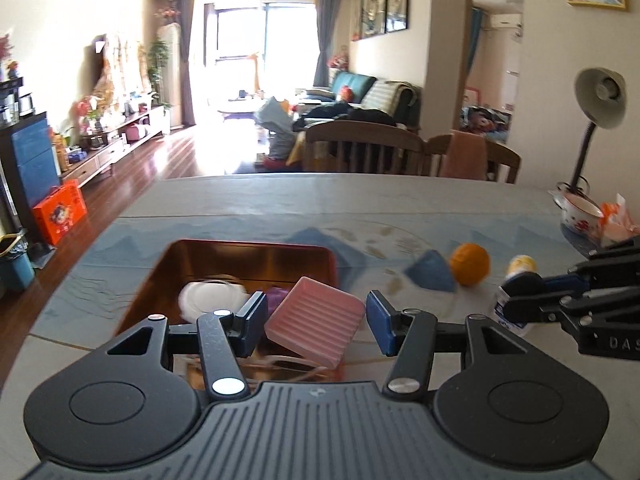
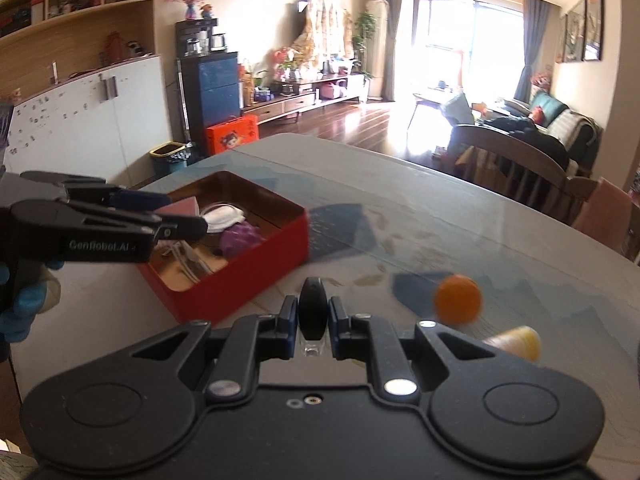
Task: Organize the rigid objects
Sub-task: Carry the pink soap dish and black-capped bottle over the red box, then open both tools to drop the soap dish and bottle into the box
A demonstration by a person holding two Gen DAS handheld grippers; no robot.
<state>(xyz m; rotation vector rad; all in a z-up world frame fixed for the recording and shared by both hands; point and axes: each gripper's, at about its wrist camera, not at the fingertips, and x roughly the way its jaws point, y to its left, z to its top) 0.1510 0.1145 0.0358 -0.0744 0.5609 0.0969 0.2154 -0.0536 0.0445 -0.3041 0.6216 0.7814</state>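
Left wrist view: a pink ribbed block (image 1: 316, 316) is seen tilted over the red box (image 1: 256, 248), between the spread fingers of the left tongs (image 1: 316, 322), apparently just let go. A black oval object (image 2: 313, 314) is clamped in the right tongs (image 2: 313, 320) above the tabletop (image 2: 400, 200). An orange ball (image 2: 458, 298) waits outside. The boxing step is judged underway; next, the black object must be carried over the box and dropped.
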